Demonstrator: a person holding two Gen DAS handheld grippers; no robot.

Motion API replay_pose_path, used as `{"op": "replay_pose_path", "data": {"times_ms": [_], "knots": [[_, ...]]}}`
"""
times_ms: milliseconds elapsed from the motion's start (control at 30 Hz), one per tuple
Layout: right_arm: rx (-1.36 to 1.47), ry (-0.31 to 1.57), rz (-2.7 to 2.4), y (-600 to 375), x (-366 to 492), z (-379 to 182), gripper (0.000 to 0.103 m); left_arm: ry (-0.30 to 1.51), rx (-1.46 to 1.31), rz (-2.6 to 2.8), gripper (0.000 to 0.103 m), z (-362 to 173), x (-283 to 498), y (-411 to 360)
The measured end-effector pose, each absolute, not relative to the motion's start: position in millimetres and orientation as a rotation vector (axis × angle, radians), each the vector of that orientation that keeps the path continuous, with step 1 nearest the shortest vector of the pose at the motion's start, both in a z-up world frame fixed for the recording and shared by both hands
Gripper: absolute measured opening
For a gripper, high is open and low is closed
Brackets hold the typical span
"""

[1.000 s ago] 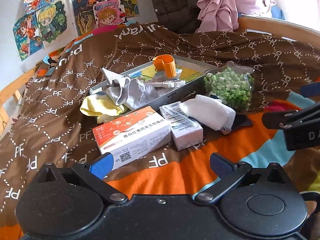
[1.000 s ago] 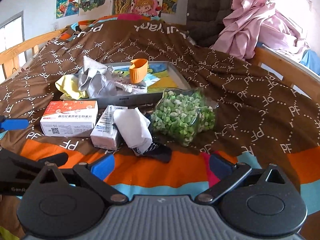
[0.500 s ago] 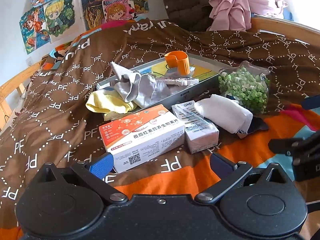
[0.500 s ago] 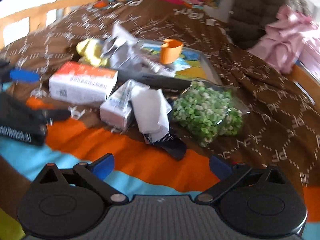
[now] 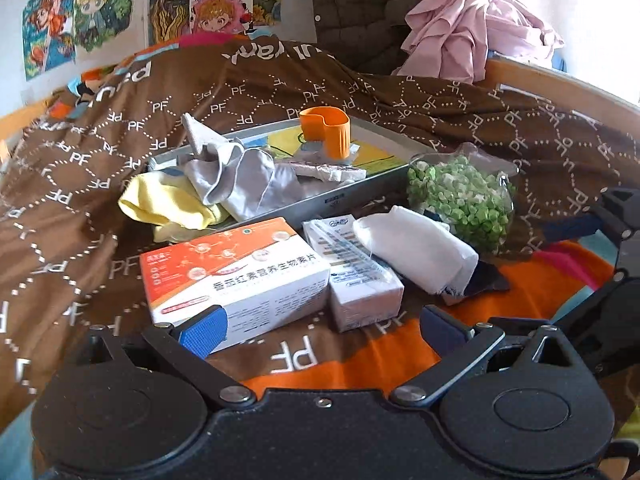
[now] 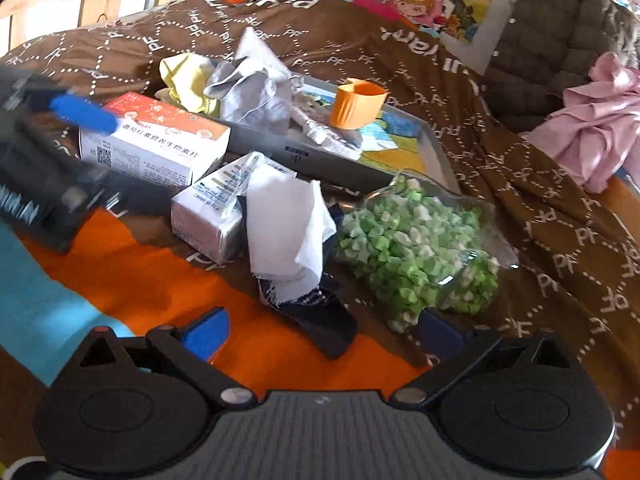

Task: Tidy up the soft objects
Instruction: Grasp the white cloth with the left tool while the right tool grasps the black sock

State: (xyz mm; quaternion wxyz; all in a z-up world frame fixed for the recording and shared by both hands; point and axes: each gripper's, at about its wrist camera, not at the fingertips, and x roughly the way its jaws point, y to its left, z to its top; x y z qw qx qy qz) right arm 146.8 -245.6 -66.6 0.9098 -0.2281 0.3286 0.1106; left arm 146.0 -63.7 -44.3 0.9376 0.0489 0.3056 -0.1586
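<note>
A white cloth [image 5: 420,250] [image 6: 286,224] lies over a dark sock [image 6: 320,316] on the bedspread, between a small white carton [image 5: 356,272] [image 6: 208,208] and a clear bag of green pieces [image 5: 460,196] [image 6: 416,252]. A grey cloth [image 5: 240,180] [image 6: 252,92] and a yellow cloth [image 5: 168,204] [image 6: 186,76] hang over the rim of a grey metal tray [image 5: 360,190] [image 6: 320,160]. My left gripper [image 5: 320,326] is open, just short of the orange and white box [image 5: 236,276] [image 6: 156,140]. My right gripper [image 6: 320,332] is open, with the sock's end between its fingers.
An orange cup [image 5: 326,132] [image 6: 356,106] stands in the tray. Pink clothes [image 5: 472,20] and a dark quilted jacket [image 6: 540,48] are piled at the bed's far end by the wooden bed frame [image 5: 560,88]. Posters [image 5: 100,12] hang on the wall.
Both grippers have moved forward toward the pile. The right one has also swung to the left and lower, so the white cloth and sock now sit close in front of it.
</note>
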Motion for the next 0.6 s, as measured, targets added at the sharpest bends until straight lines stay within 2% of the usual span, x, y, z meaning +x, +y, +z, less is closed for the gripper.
{"op": "replay_pose_path", "data": {"times_ms": [167, 300, 600], "knots": [[-0.464, 0.69, 0.243, -244, 157, -75, 0.097, 0.565, 0.083, -0.382, 0.102, -41, 172, -77], [-0.472, 0.699, 0.253, -240, 156, -77, 0.09, 0.581, 0.124, -0.425, 0.102, -49, 190, -89], [-0.46, 0.698, 0.247, -239, 160, -79, 0.082, 0.558, 0.077, -0.574, 0.102, -55, 214, -102]]}}
